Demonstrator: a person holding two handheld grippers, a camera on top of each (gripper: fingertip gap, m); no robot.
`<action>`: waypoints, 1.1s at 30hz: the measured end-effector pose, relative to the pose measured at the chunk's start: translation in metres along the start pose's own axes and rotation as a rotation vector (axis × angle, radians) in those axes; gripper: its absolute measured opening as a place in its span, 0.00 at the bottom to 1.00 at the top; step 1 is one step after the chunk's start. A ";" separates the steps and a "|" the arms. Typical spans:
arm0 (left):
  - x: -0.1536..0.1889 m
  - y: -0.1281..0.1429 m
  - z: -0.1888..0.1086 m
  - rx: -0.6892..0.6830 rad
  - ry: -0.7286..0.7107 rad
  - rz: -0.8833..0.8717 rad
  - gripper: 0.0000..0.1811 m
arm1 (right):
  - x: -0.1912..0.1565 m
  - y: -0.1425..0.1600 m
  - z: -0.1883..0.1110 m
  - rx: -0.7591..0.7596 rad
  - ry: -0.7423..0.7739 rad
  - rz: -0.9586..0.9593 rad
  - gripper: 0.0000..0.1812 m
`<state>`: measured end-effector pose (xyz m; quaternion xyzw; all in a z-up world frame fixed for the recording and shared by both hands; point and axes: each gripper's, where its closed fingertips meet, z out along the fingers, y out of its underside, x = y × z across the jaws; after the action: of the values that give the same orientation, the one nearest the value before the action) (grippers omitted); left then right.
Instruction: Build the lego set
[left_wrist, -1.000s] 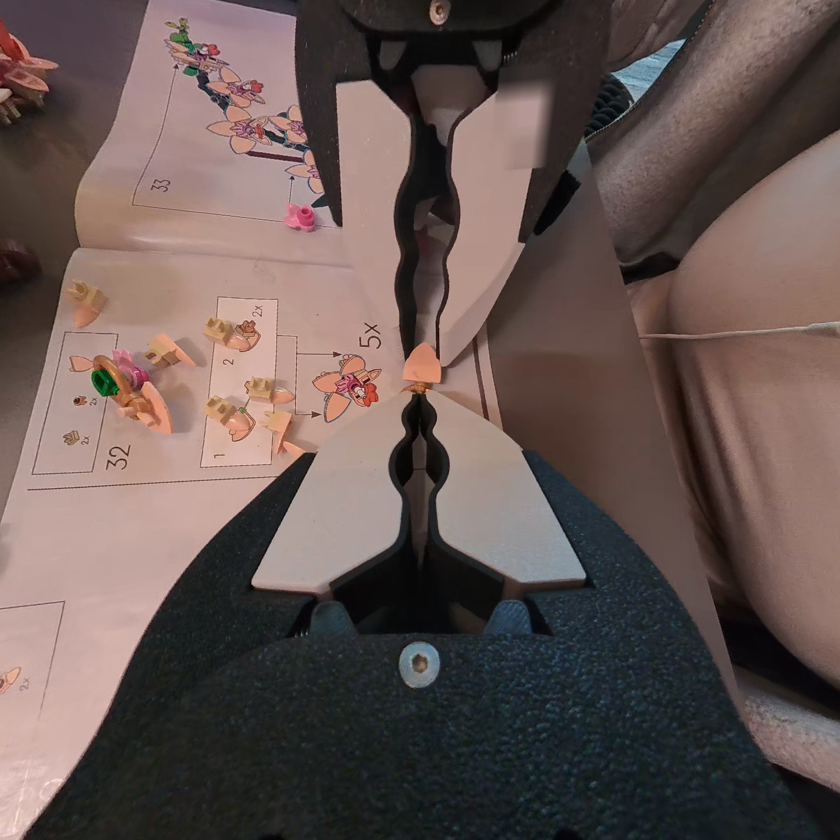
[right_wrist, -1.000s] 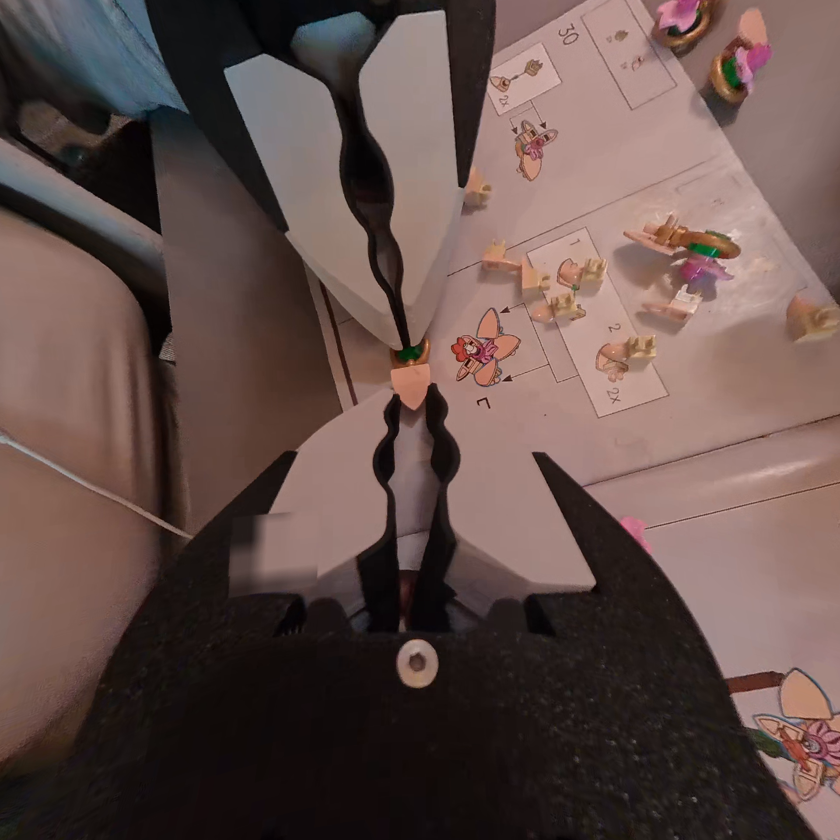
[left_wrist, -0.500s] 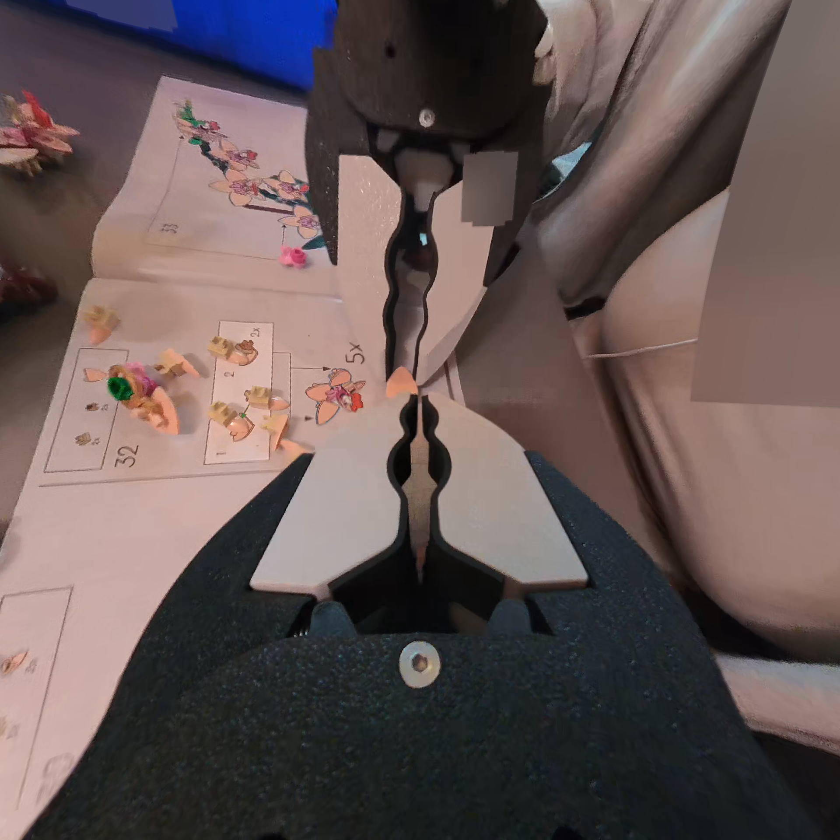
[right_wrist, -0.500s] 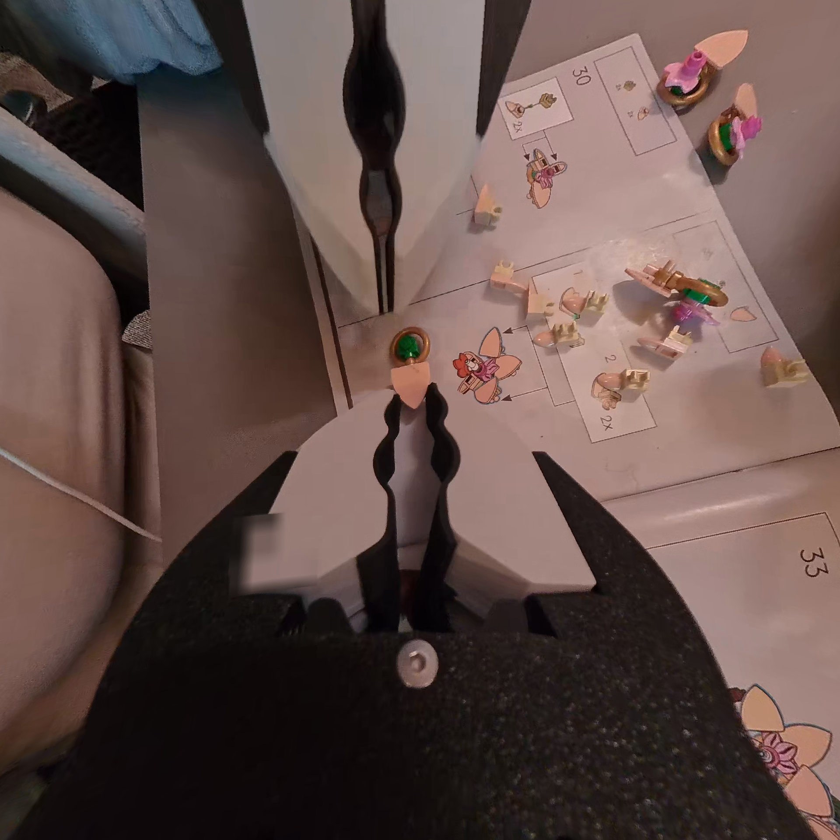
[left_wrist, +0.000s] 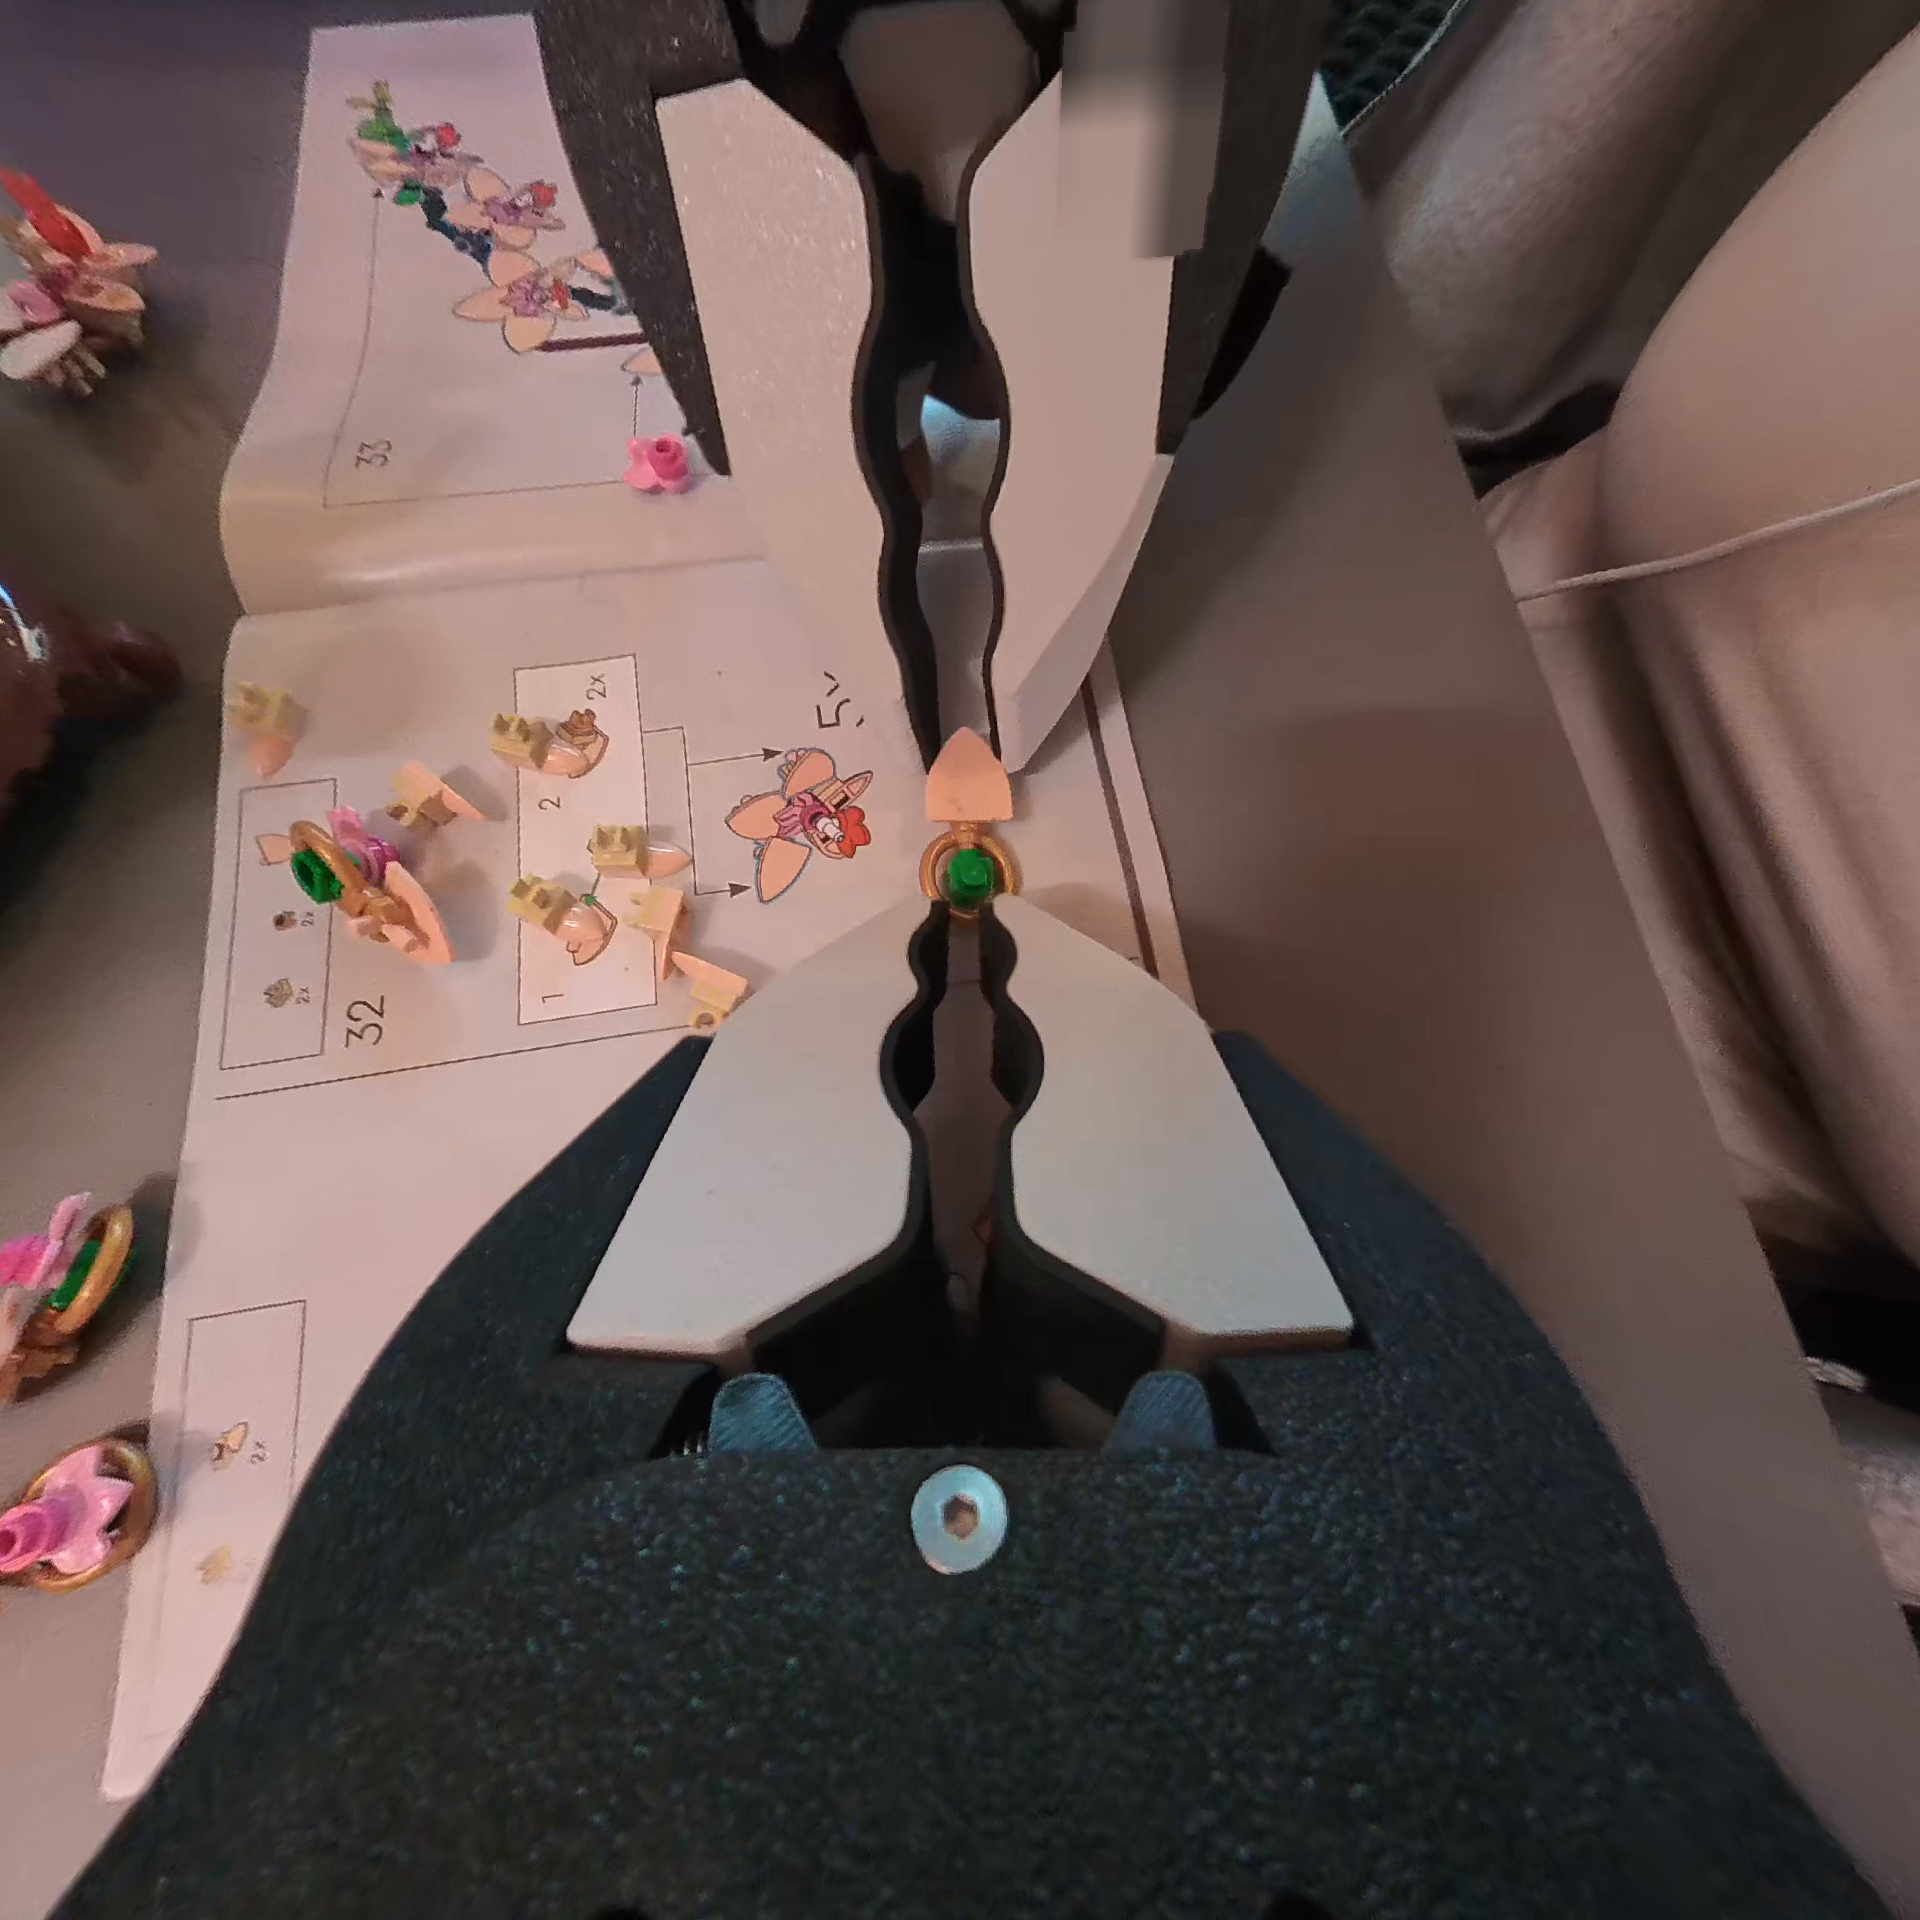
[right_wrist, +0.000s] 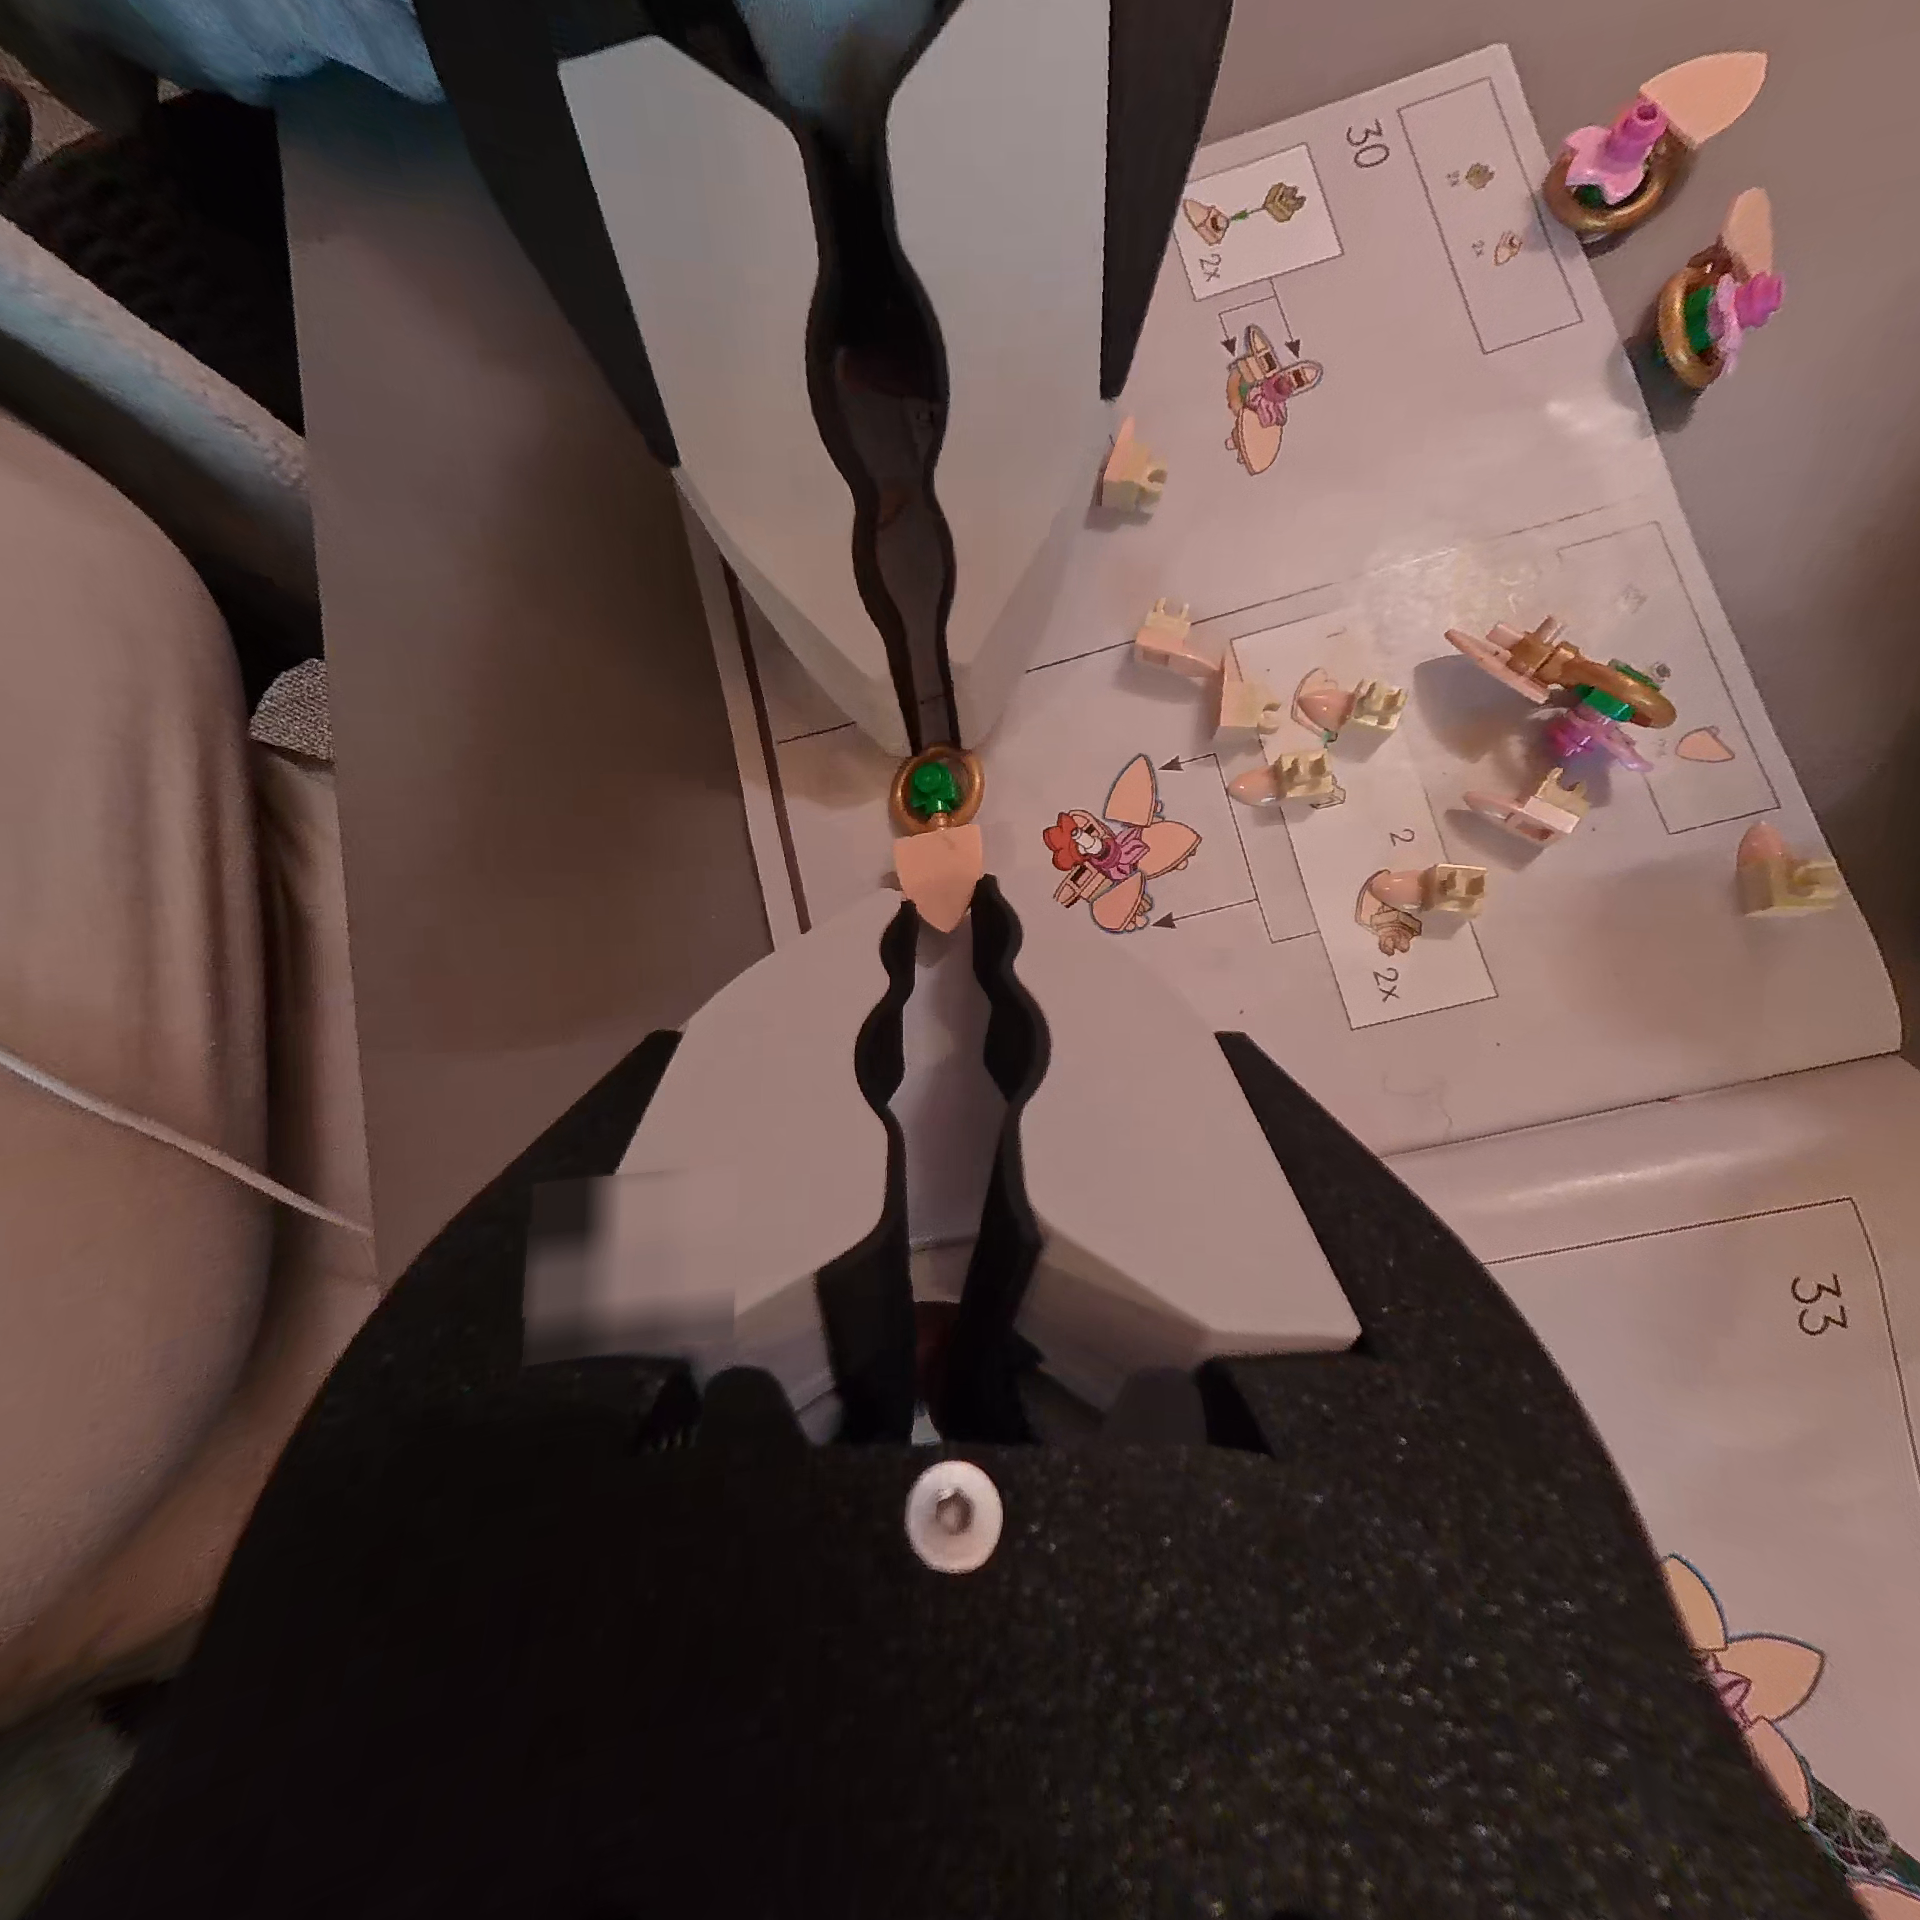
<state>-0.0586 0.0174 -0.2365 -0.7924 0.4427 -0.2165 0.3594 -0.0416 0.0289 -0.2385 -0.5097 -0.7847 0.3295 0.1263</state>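
Note:
A small gold ring with a green stud (left_wrist: 966, 878) is joined to a peach petal (left_wrist: 966, 781). The two grippers hold this piece between them above the open instruction booklet (left_wrist: 416, 1143). My left gripper (left_wrist: 961, 916) is shut on the near edge of the ring. My right gripper (left_wrist: 961, 743) comes from the top of this view, shut on the petal's tip. In the right wrist view my right gripper (right_wrist: 940, 906) pinches the petal (right_wrist: 940, 864). There the ring (right_wrist: 935, 792) sits just beyond it, at the tips of my left gripper (right_wrist: 928, 743).
Several loose cream and peach petal pieces (left_wrist: 613, 862) and a part-built flower on a gold ring (left_wrist: 353, 883) lie on the booklet. A pink stud (left_wrist: 658, 462) lies farther back. Flowers on rings (left_wrist: 73, 1527) lie off the page. A person's legs (left_wrist: 1714, 727) fill the right side. The tips of both grippers are at nearly the same place.
Half a second ago my left gripper stood clear of the ring, which hung from the petal in my right gripper. Now the left tips are on the ring again.

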 end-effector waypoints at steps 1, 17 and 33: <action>0.000 -0.001 -0.001 0.009 -0.004 0.011 0.02 | 0.000 0.000 0.000 -0.003 -0.002 0.003 0.06; 0.003 -0.002 0.001 0.014 0.007 0.029 0.00 | 0.000 -0.001 0.002 -0.056 -0.023 -0.002 0.06; 0.002 -0.003 0.002 0.017 0.027 0.025 0.00 | 0.001 -0.002 0.004 -0.061 -0.041 -0.025 0.06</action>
<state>-0.0549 0.0171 -0.2354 -0.7807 0.4555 -0.2266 0.3628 -0.0451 0.0274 -0.2406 -0.4967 -0.8030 0.3143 0.0986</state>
